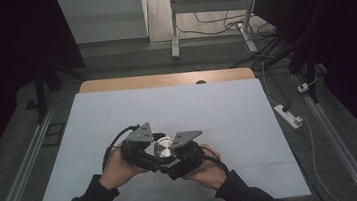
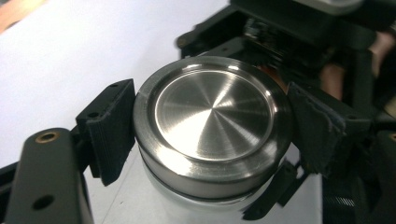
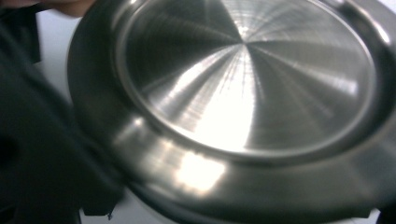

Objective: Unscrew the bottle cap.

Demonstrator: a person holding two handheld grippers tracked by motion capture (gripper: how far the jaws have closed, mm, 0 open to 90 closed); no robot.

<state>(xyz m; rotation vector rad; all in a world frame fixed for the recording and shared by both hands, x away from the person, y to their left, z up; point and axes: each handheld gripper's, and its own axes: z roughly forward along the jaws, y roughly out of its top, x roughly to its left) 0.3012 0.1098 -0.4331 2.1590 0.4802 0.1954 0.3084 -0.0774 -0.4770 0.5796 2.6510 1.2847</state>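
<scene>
On the white worktop [image 1: 118, 122], broad bare room is left on every side of a round steel lid [image 2: 212, 123] near the front middle. It is clamped by the left gripper [image 1: 147, 151]; the right gripper [image 1: 175, 163] is pressed alongside, its fingers' grip unreadable.
</scene>
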